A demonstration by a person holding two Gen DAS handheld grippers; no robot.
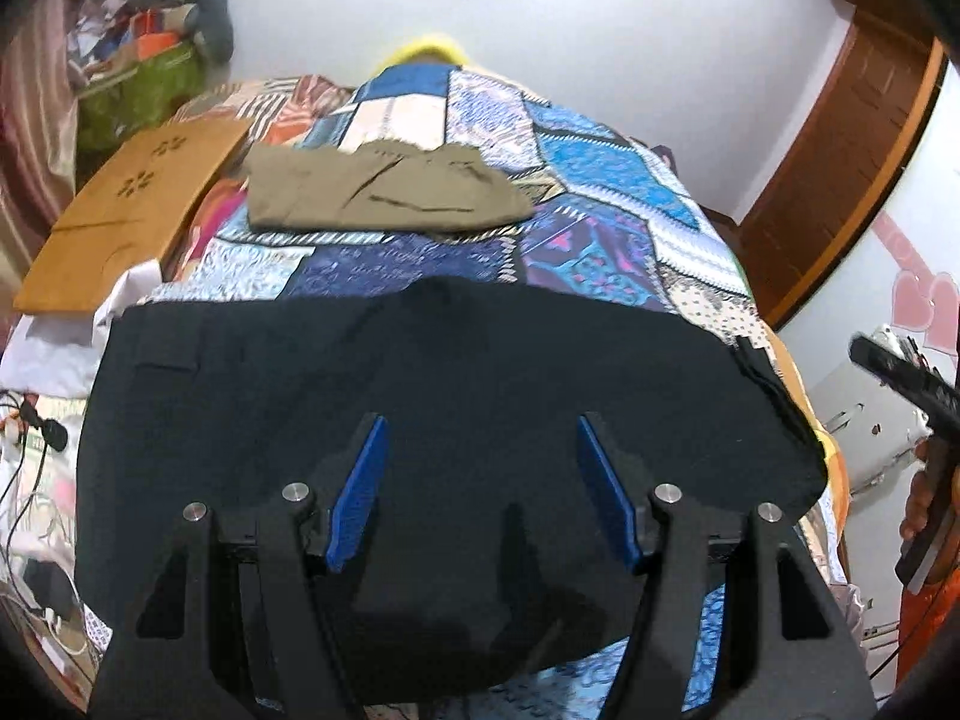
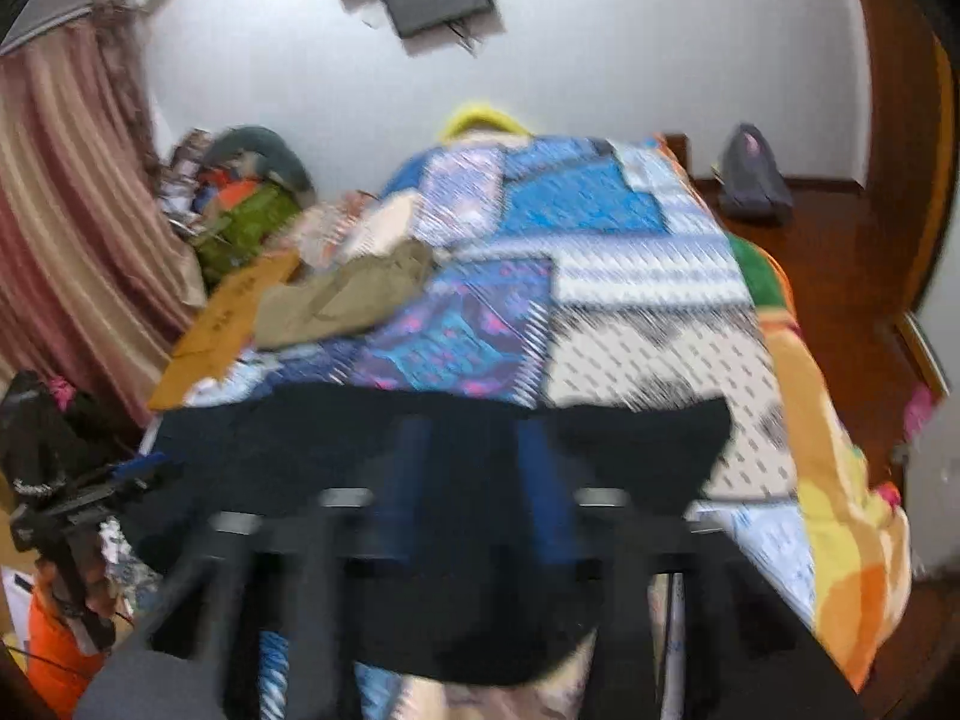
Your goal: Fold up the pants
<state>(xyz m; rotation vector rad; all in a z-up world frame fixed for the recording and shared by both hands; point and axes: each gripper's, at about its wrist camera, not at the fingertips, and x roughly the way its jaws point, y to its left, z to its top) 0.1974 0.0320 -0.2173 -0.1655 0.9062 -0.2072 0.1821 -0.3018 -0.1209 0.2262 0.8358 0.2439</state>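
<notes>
Dark navy pants (image 1: 420,372) lie folded flat across the near end of the bed; they also show, blurred, in the right wrist view (image 2: 288,450). My left gripper (image 1: 477,450) hovers over them, blue-padded fingers (image 1: 366,480) wide apart and empty. My right gripper (image 2: 474,468) is over the pants' right part, fingers apart with a narrower gap; the view is motion-blurred. The right gripper also shows at the right edge of the left wrist view (image 1: 900,378), and the left gripper at the left edge of the right wrist view (image 2: 90,498).
Folded olive-brown pants (image 1: 384,192) lie further up the patchwork bedspread (image 1: 600,228). A flat cardboard sheet (image 1: 132,210) lies at the bed's left edge, with clutter and a green bag (image 1: 144,84) behind. Wooden door (image 1: 852,138) at right. Cables lie on the floor at left.
</notes>
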